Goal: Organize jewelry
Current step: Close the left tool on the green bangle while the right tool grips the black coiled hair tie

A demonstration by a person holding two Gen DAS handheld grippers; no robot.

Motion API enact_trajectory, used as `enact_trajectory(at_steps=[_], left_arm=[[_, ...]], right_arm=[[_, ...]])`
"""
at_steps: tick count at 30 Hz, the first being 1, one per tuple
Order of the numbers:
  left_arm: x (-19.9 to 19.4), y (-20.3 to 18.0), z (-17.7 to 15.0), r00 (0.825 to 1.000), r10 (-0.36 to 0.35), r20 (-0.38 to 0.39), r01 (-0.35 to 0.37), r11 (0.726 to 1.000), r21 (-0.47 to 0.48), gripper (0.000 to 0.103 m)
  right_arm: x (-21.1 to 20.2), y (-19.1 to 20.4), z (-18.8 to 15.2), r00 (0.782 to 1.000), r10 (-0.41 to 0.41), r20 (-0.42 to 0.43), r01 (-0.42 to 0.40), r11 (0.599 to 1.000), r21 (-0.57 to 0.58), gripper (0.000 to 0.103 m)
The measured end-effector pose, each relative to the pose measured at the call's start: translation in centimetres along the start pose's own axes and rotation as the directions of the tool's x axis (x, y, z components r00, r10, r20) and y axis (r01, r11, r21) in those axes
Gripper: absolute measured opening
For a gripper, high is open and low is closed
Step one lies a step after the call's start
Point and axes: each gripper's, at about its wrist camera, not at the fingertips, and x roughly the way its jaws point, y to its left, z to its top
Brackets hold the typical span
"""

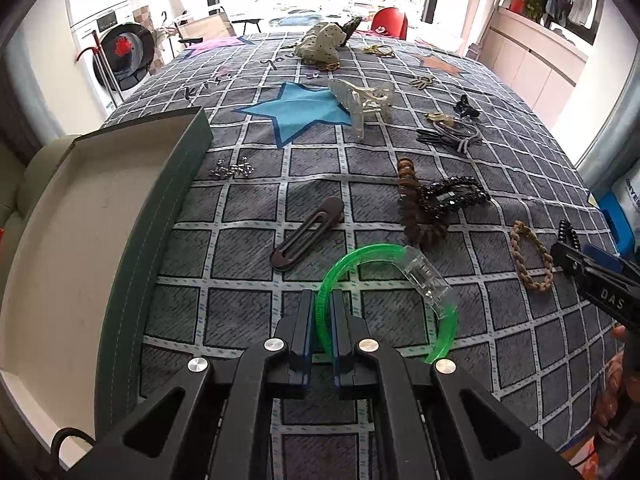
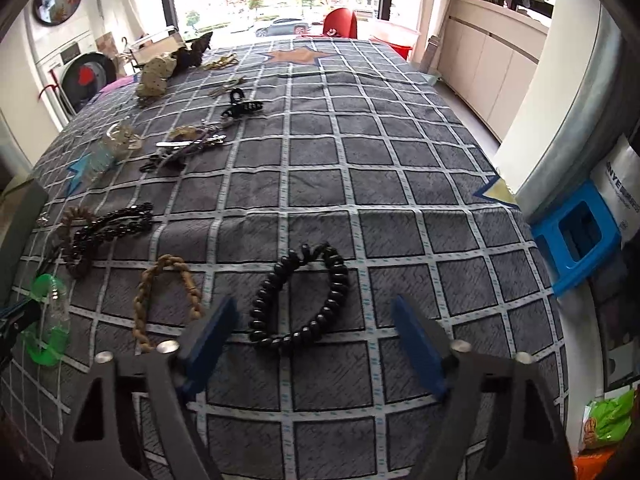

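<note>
Two claws are at work: my left claw [image 1: 322, 312] is clenched on the green bracelet [image 1: 384, 300] just above the tabletop [image 1: 440, 380], beside the box [image 1: 80, 220]; my right claw [image 2: 312, 320] hangs released over the black coil bracelet [image 2: 300, 300]. Thin, slick plastic could twist free mid-carry. It's a translucent green ring with a clear clasp.

Grey tablecloth [image 1: 312, 168] with a white grid pattern and a blue star [image 1: 298, 110]. Bracelet [image 1: 326, 280], translucent bright green with a clear section. Long hair clip [image 1: 308, 230], dark brown. Braided band [image 2: 166, 298], tan. Coiled hair tie [image 2: 304, 300], glossy black. Tray [image 1: 80, 216], cream inside with a dark green wall.
</note>
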Motion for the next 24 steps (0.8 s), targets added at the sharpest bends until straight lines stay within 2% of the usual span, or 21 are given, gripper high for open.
enact_trajectory(at_steps=[1, 2, 3, 4, 5, 13, 24], left_arm=[[-0.1, 0.0, -0.1, 1.0, -0.008, -0.001, 0.008, 1.0, 0.003, 0.009], [-0.1, -0.1, -0.2, 1.0, -0.019, -0.002, 0.019, 1.0, 0.004, 0.009], [-0.3, -0.1, -0.3, 0.999, -0.032, -0.002, 0.032, 0.999, 0.003, 0.009], [-0.4, -0.1, -0.4, 0.999, -0.04, -0.002, 0.04, 0.999, 0.002, 0.009], [-0.6, -0.1, -0.5, 0.999, -0.052, 0.0, 0.052, 0.999, 0.0, 0.009], [-2.4, 0.5, -0.7, 0.995, -0.092, 0.029, 0.093, 0.996, -0.007, 0.009], [-6.3, 2.9, -0.9, 0.987, -0.118, 0.106, 0.121, 0.993, -0.019, 0.009]], right_arm=[[-0.1, 0.1, 0.0, 1.0, 0.005, 0.004, -0.005, 1.0, -0.004, 0.063], [-0.3, 0.2, -0.1, 1.0, 0.01, 0.008, -0.01, 1.0, -0.007, 0.047], [-0.4, 0.3, -0.1, 1.0, 0.016, 0.009, -0.016, 1.0, -0.006, 0.038], [-0.5, 0.2, -0.1, 1.0, 0.022, 0.012, -0.022, 1.0, -0.001, 0.033], [-0.5, 0.1, -0.2, 1.0, 0.029, 0.012, -0.029, 1.0, 0.008, 0.022], [-3.3, -0.7, -1.0, 0.991, 0.119, 0.054, -0.122, 0.991, 0.046, 0.022], [-7.2, 1.9, -1.1, 0.978, 0.191, 0.08, -0.194, 0.981, 0.022, 0.022]])
